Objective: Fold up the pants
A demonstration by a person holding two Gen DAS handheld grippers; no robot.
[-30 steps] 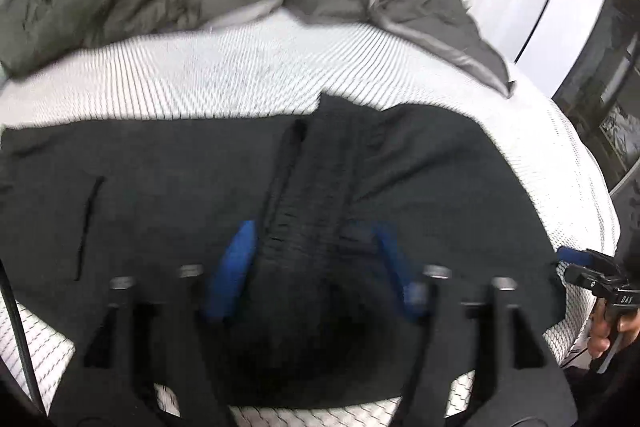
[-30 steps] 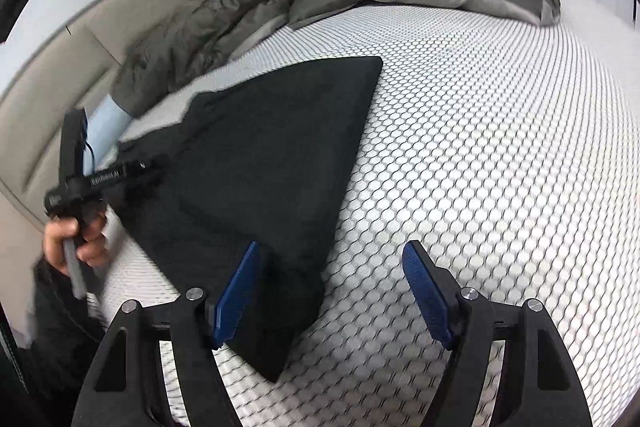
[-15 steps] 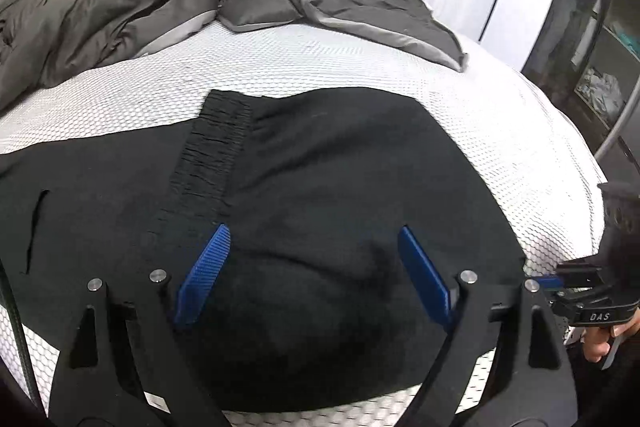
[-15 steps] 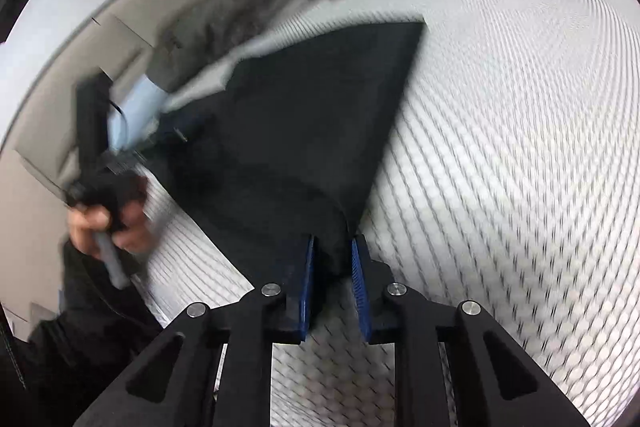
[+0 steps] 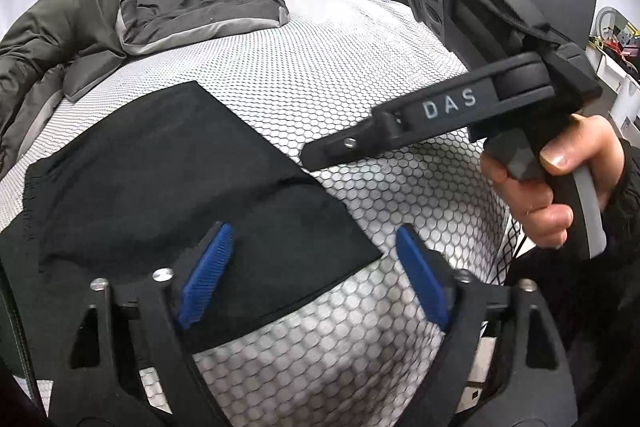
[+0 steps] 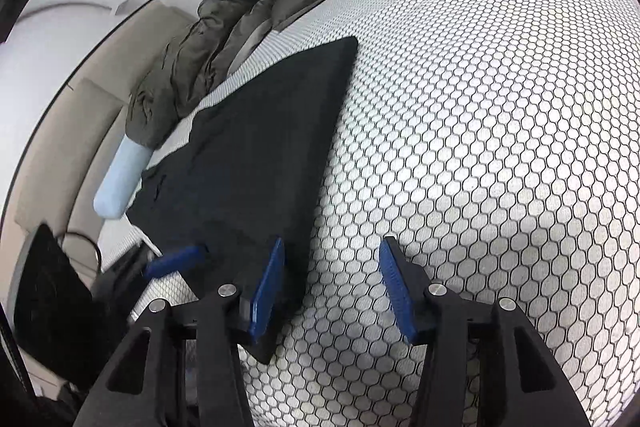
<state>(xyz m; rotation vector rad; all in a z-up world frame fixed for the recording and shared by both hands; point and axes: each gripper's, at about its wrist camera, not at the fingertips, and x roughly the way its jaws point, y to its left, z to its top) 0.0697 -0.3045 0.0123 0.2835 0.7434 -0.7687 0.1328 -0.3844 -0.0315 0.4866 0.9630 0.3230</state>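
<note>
On the bed (image 6: 480, 107), the pants (image 6: 260, 155) lie folded flat, near corner poking between the parted, empty jaws of the right hand-held gripper (image 6: 332, 291). Left hand-held gripper (image 5: 312, 279), also apart, hovers over the pants' edge. Risk: a shallow pinch grabs one layer, and the fold peels apart.
</note>
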